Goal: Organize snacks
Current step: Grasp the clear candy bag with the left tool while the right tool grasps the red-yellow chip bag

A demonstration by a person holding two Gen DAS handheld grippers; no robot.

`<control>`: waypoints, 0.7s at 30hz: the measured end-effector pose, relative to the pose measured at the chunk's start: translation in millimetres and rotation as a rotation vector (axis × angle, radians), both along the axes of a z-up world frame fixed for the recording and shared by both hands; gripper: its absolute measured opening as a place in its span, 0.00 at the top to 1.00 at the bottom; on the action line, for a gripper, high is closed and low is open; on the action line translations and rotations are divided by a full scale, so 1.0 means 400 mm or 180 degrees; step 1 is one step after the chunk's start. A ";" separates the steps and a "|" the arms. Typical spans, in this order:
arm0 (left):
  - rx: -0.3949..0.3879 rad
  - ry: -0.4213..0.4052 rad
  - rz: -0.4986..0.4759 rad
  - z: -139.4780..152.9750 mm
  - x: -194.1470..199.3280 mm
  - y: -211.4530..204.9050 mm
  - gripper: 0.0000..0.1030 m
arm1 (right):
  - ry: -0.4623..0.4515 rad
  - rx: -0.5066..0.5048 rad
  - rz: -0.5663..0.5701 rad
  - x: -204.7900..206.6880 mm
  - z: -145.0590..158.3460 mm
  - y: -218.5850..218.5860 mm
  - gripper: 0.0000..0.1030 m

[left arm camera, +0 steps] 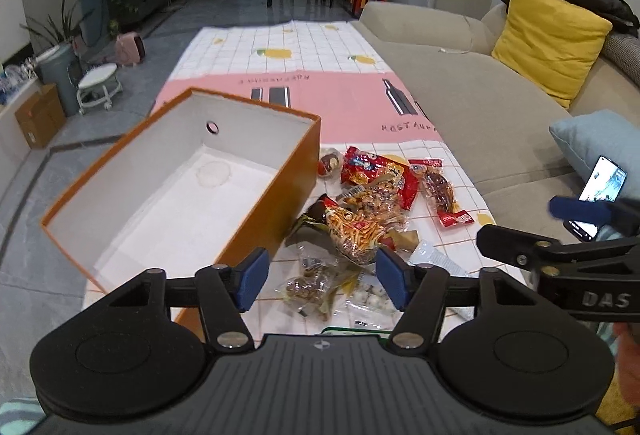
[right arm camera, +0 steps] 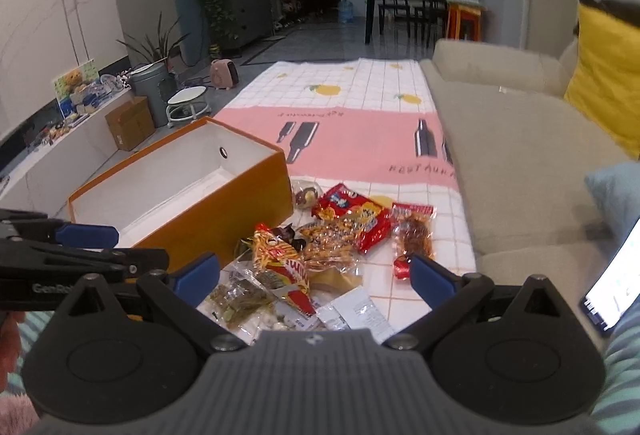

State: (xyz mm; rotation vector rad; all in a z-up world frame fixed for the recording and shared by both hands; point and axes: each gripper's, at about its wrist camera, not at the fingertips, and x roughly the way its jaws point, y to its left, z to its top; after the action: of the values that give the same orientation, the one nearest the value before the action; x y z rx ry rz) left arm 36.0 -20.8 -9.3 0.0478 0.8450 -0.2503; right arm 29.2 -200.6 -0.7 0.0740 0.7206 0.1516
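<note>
Two handheld grippers hover over a low tabletop (left arm camera: 320, 47) covered in a pink-and-white checked cloth. In the left wrist view, the left gripper (left arm camera: 320, 281) sits at the lower centre, its blue pads apart and holding nothing. In the right wrist view, the right gripper (right arm camera: 314, 275) is likewise spread wide and empty.

A pile of snack packets (left arm camera: 368, 211) lies loose on the cloth at the centre right of the left view, just beside an open orange box (left arm camera: 180, 179) with a bare white interior at the centre left. Nothing has gone into the box yet. The packets look light, crinkly and slippery, and their contents probably crush easily. A pinch on a sealed edge or corner seems safer than squeezing the middle. The strip-snack bag (left arm camera: 356, 231) lies nearest the left gripper's pads.

The left view looks straight into the box, showing its floor and a round hole in the far wall. It also catches the right gripper entering at the right edge. The right view shows the red cracker packet (right arm camera: 354, 221) and a clear packet of dark dried meat (right arm camera: 414, 233) more plainly, with the left gripper at its left edge.
</note>
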 end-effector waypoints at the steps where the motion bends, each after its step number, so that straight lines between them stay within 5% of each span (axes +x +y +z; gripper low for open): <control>1: -0.0029 0.0046 -0.0030 -0.004 0.009 -0.002 0.39 | 0.0039 0.0038 -0.0014 0.012 -0.012 -0.008 0.13; 6: -0.0148 0.0212 -0.0240 -0.039 0.046 -0.018 0.40 | 0.0190 0.0145 -0.0144 0.061 -0.076 -0.048 0.25; 17: 0.0003 0.0569 -0.0447 -0.152 0.074 -0.046 0.40 | 0.0486 -0.0031 -0.0045 0.099 -0.187 -0.058 0.25; 21: -0.0008 0.0618 -0.0400 -0.170 0.087 -0.040 0.40 | 0.0579 -0.0036 0.0113 0.110 -0.211 -0.040 0.33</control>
State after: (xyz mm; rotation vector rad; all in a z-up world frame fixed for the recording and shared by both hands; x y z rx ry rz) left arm 70.9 -36.7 -77.5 0.0752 1.0363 -0.3787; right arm 73.3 -216.7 -85.1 0.0648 0.9047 0.1763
